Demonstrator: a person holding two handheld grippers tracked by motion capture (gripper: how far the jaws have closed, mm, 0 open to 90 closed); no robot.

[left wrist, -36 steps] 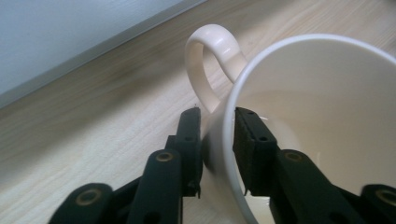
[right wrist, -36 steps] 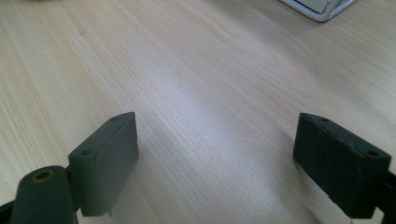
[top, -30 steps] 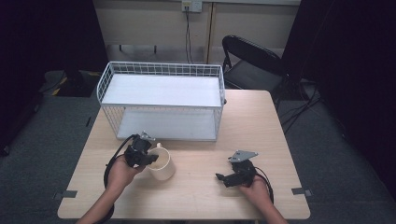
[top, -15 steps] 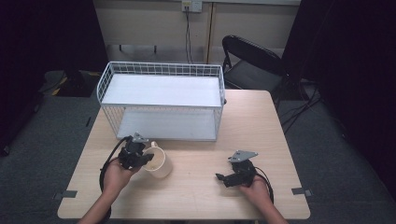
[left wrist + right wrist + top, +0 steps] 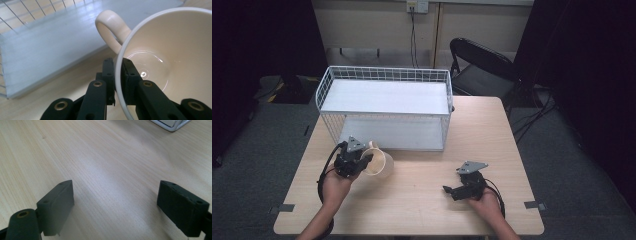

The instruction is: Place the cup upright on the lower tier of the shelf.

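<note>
A cream mug (image 5: 376,161) is held just in front of the white wire basket (image 5: 384,71), on the table's left side. My left gripper (image 5: 363,161) is shut on the mug's rim next to the handle. In the left gripper view one jaw sits outside the wall and one inside, pinching the rim of the mug (image 5: 175,62) below its handle, with my left gripper (image 5: 117,65) looking into the empty bowl. My right gripper (image 5: 448,189) rests low over the table at the right front, open. In its own view my right gripper (image 5: 115,195) has bare wood between its jaws.
The wooden table (image 5: 492,135) carries the basket at its back, with white panels inside (image 5: 50,45). A corner of the basket (image 5: 172,125) shows beyond the right gripper. A black folding chair (image 5: 482,65) stands behind the table's right corner.
My left gripper has carried the mug a little farther from the table's front edge, toward the basket. The right gripper has stayed where it was.
</note>
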